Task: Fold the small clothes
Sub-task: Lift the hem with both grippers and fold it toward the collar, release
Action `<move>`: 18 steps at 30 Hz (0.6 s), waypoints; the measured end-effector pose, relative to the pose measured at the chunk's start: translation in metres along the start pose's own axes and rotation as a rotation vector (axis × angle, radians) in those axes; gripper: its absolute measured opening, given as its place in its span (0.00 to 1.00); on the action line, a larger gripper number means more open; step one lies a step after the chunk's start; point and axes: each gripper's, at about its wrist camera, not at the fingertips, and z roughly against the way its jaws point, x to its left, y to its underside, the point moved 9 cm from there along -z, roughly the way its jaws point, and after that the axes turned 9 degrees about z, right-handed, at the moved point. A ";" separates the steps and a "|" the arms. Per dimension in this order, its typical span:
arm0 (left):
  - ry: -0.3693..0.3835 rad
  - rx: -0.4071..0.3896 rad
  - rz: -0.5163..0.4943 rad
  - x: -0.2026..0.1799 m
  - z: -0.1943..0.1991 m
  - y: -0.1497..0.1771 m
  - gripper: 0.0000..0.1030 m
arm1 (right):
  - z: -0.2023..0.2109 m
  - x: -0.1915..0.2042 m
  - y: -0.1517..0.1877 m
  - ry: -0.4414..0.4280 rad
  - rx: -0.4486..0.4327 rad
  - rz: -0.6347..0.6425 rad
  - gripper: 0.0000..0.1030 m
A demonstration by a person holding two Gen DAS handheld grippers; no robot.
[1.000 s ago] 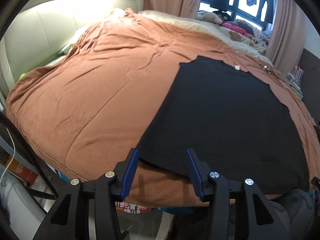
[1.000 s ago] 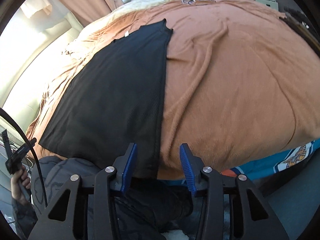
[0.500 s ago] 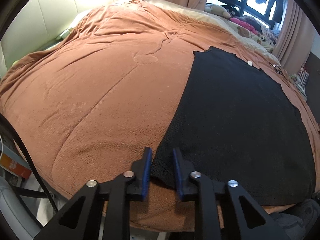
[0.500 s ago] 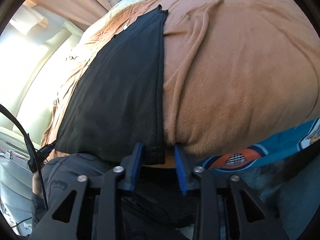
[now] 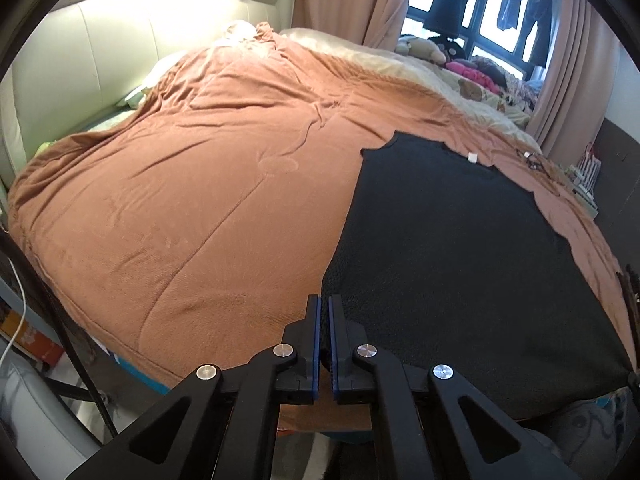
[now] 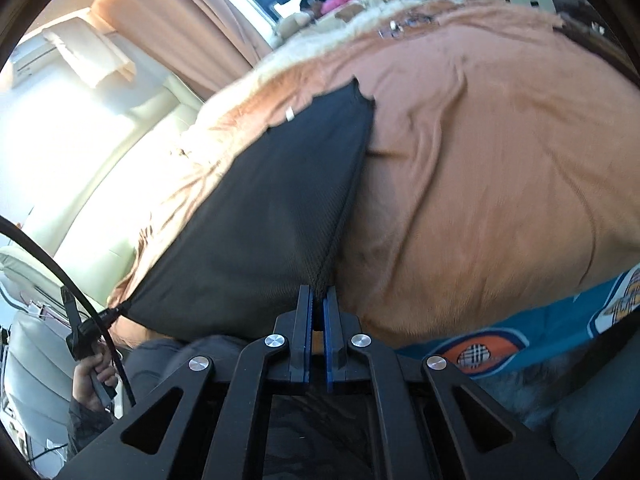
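Orange-brown bedspread (image 5: 192, 208) covering the bed, filling most of both views, creased toward 12 o'clock. Cream padded headboard (image 5: 120, 52) along the 10 o'clock edge of the left wrist view. Black garment (image 5: 460, 248) spread flat on the bedspread, occupying the 3 to 5 o'clock sector of the left wrist view, neckline toward 1 o'clock with a small white tag (image 5: 473, 157). Same garment (image 6: 272, 216) in the right wrist view stretched from centre toward 8 o'clock, near hem lifted off the bedspread. Teal patterned sheet (image 6: 520, 340) at 4 o'clock below the bedspread edge. Left gripper (image 5: 324, 304) closed on the garment's near left hem corner, at 6 o'clock. Right gripper (image 6: 318, 294) pinching the near right hem corner, fabric bunched between its blue pads (image 6: 307, 320).
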 end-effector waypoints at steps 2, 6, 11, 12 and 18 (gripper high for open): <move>0.012 -0.018 0.000 -0.006 0.013 -0.002 0.03 | 0.009 0.003 -0.003 -0.002 -0.023 0.008 0.01; 0.040 -0.053 0.014 -0.013 0.043 -0.005 0.03 | 0.038 0.004 -0.012 -0.010 -0.085 0.023 0.01; 0.069 -0.094 0.021 -0.015 0.087 -0.003 0.03 | 0.067 0.006 -0.015 -0.005 -0.138 0.052 0.01; 0.074 -0.100 0.020 -0.017 0.095 -0.002 0.03 | 0.074 0.005 -0.014 -0.003 -0.148 0.056 0.01; 0.094 -0.130 0.026 -0.022 0.141 0.004 0.03 | 0.096 0.006 -0.006 0.000 -0.182 0.086 0.01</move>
